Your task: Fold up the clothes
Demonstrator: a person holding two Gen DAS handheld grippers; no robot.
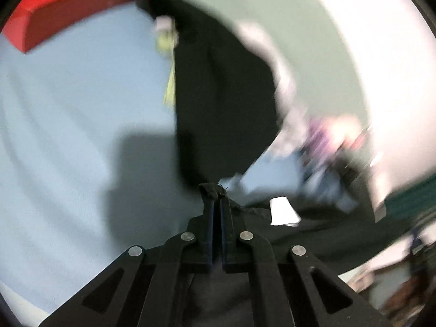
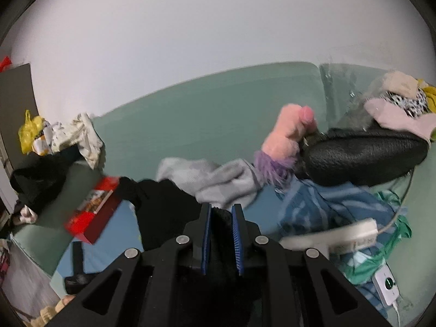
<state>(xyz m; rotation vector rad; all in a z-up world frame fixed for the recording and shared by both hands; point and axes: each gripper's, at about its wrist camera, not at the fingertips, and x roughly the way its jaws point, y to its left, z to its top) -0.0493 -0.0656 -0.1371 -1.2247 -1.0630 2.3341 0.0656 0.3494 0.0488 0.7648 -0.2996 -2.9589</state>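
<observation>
Both hand-held grippers, left (image 1: 217,190) and right (image 2: 221,209), pinch the black garment's (image 1: 223,87) edge.

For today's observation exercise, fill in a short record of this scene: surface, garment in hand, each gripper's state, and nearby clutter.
surface: light blue sheet
garment: black garment, lifted and hanging
left gripper: shut on black garment's edge
right gripper: fingers apart, black cloth between them; grip unclear
clutter: red box, grey clothing, pink plush toy, blue striped cloth
image quality: left view motion-blurred
</observation>
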